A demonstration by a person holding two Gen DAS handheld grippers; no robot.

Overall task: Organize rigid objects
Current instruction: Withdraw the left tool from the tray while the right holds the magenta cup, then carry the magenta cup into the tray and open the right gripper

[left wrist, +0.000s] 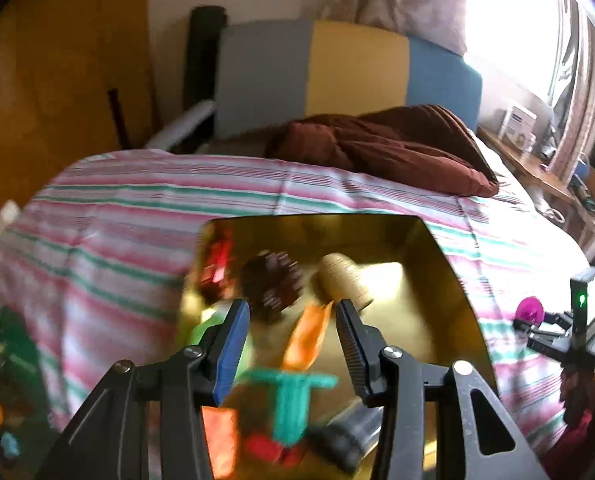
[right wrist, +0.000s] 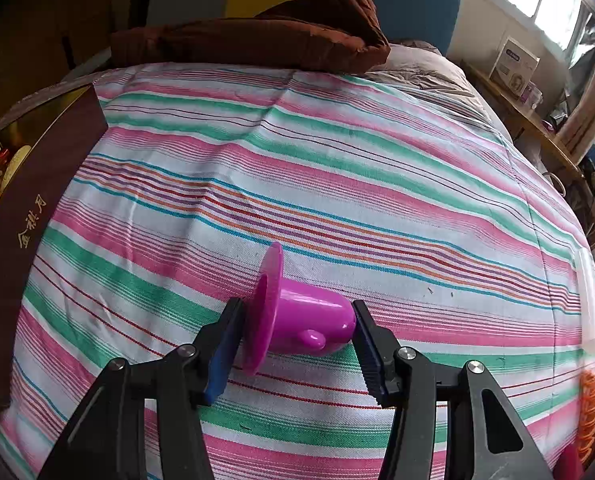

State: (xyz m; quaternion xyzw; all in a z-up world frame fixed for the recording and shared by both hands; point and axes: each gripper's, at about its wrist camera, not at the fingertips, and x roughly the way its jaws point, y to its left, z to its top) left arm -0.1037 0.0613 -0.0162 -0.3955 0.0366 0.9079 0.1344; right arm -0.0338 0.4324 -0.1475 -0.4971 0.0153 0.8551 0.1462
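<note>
**Right tongs clamped on the magenta cup, left tongs empty over the box**

From the right wrist view, I see my right tongs (right wrist: 297, 332) closed on a magenta toy cup (right wrist: 297, 320) lying on its side on the striped bedspread (right wrist: 377, 184): one pad presses its flared rim, the other its rounded base. The cup touches the bedspread. To the left stands the dark red box (right wrist: 37, 200) with gold lettering on its wall.

From the left wrist view, blurred, my left tongs (left wrist: 293, 320) stand apart above that box, whose gold lining (left wrist: 437, 280) shows, with nothing gripped between the pads. Inside the box I make out a brown spiky ball (left wrist: 271, 280), a tan cylinder (left wrist: 341, 280), an orange piece (left wrist: 307, 340) and a teal T-shaped piece (left wrist: 291, 404). A brown pillow (left wrist: 389, 144) lies further up the bed.
</note>
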